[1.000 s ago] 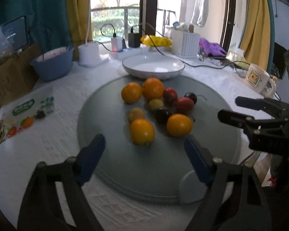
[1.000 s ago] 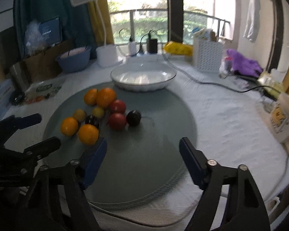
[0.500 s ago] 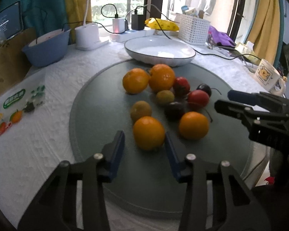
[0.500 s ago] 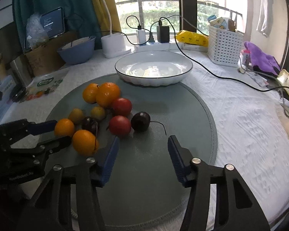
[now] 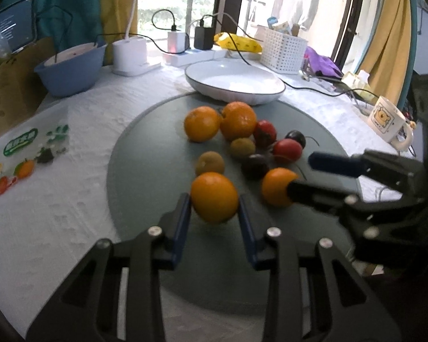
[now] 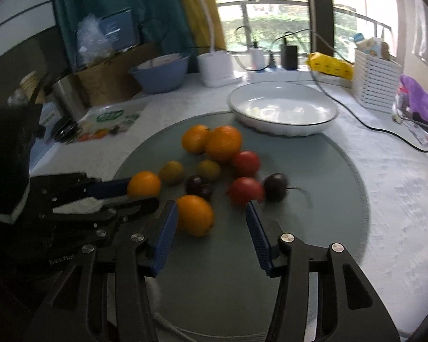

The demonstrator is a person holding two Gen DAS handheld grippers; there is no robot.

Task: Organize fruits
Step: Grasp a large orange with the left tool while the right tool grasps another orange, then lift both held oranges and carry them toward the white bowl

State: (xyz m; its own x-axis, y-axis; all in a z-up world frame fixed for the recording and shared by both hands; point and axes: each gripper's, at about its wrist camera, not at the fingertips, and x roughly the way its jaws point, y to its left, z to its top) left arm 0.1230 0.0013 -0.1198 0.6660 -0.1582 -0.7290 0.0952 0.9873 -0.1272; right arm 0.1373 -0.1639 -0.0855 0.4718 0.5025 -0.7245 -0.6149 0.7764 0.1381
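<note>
Several fruits lie on a round grey mat (image 5: 145,154): oranges, two red tomatoes, small yellow-green fruits and dark plums. My left gripper (image 5: 214,222) has its blue fingers closed on the near orange (image 5: 214,196); it also shows in the right wrist view (image 6: 144,183). My right gripper (image 6: 211,228) is open, its left pad next to another orange (image 6: 195,215), with a red tomato (image 6: 246,191) just ahead. An empty white plate (image 5: 234,81) stands behind the mat (image 6: 328,199).
A blue bowl (image 5: 71,68), a white lamp base (image 5: 129,55), chargers with cables, a white basket (image 5: 284,52) and a bear mug (image 5: 388,121) ring the white-clothed table. A printed plastic bag (image 5: 20,154) lies left of the mat.
Both grippers moved forward toward the fruit. The left jaws narrowed and closed on the near orange. The right jaws narrowed somewhat and came beside another orange.
</note>
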